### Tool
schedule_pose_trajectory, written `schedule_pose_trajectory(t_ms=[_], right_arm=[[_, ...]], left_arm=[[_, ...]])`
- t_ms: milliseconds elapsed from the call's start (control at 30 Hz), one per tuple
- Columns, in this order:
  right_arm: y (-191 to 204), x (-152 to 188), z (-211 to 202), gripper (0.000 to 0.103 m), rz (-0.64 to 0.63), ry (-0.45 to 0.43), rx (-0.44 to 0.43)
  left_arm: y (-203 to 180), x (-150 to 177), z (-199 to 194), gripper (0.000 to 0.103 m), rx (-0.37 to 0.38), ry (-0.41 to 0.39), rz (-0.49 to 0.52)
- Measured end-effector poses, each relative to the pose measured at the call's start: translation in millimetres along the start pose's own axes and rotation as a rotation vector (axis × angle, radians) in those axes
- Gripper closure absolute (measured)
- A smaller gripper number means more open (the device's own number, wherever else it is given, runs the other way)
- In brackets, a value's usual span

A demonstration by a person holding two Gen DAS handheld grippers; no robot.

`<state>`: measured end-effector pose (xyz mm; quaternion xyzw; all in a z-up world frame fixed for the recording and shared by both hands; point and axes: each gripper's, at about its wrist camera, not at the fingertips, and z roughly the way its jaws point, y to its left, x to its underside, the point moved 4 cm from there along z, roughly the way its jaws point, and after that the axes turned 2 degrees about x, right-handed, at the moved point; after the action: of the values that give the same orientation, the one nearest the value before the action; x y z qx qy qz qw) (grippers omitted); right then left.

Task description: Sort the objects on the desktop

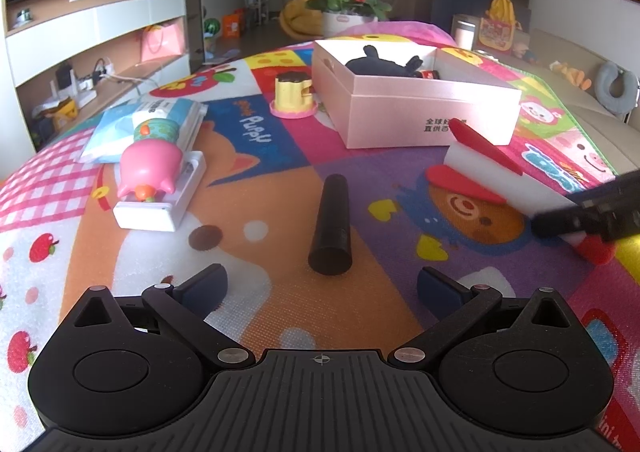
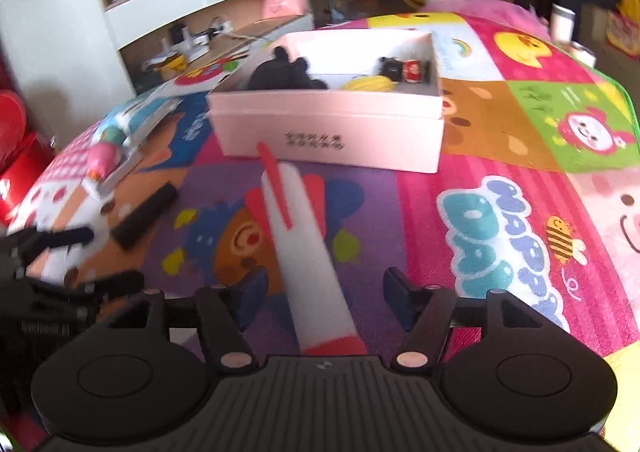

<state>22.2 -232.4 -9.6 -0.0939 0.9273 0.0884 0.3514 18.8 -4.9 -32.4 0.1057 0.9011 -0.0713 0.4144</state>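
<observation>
My box [image 2: 332, 132] already holds several things. Both grippers are released: right gripper [image 2: 324, 292] straddles the white plane [image 2: 308, 252], left gripper [image 1: 322, 286] faces the black tube [image 1: 331, 228]; pig [image 1: 150, 168] remains.

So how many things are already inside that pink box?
4 visible: a dark plush toy at the left, a yellow banana-like toy in the middle, a small black item and a red one at the right. More may be hidden.
</observation>
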Motion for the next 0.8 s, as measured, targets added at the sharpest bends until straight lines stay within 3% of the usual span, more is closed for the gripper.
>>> schedule_pose_trajectory(t_ms=[133,200,400,633,667,800], right_arm=[[9.1,6.2,-4.7,0.037,0.007,0.026,-0.174],[13.5,5.9,-9.7,0.036,0.009,0.007,-0.218],[3.9,-0.1,-13.8,0.017,0.011,-0.151,-0.014],[-32.6,8.9,-0.1,0.005,0.178,-0.102,-0.046],[-32.8,9.9,-0.6,0.000,0.181,-0.116,-0.063],[-26.9,11.4,1.7,0.000,0.146,-0.114,-0.052]], left_arm=[[-0.9,0.3,0.2,0.000,-0.002,0.004,0.005],[-1.3,0.6,0.2,0.000,-0.003,0.006,0.007],[-1.7,0.0,1.9,0.000,-0.010,0.020,0.011],[-2.9,-2.4,3.7,0.000,-0.015,0.041,0.016],[-2.8,-2.8,3.8,0.000,-0.014,0.040,0.018],[-0.8,-10.5,2.5,0.000,0.000,0.008,-0.003]])
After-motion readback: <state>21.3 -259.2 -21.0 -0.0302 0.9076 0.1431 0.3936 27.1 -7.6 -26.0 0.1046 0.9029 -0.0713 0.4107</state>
